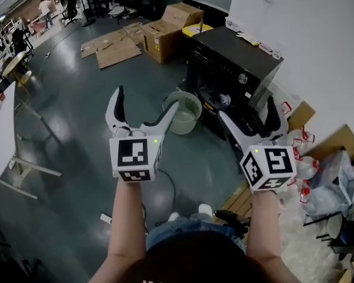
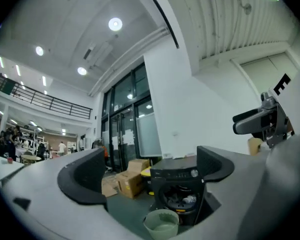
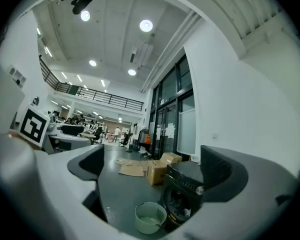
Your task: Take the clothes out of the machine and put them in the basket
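A black washing machine stands against the white wall with its door open, and clothes show in the drum. A pale green basket sits on the floor just in front of it. My left gripper and right gripper are held up side by side, well short of the machine, both open and empty. The left gripper view frames the machine, the clothes and the basket between its open jaws. The right gripper view shows the machine and the basket likewise.
Cardboard boxes and flattened cardboard lie on the floor behind the machine. A white table stands at the left. Plastic bags and bottles are piled at the right by a wooden pallet.
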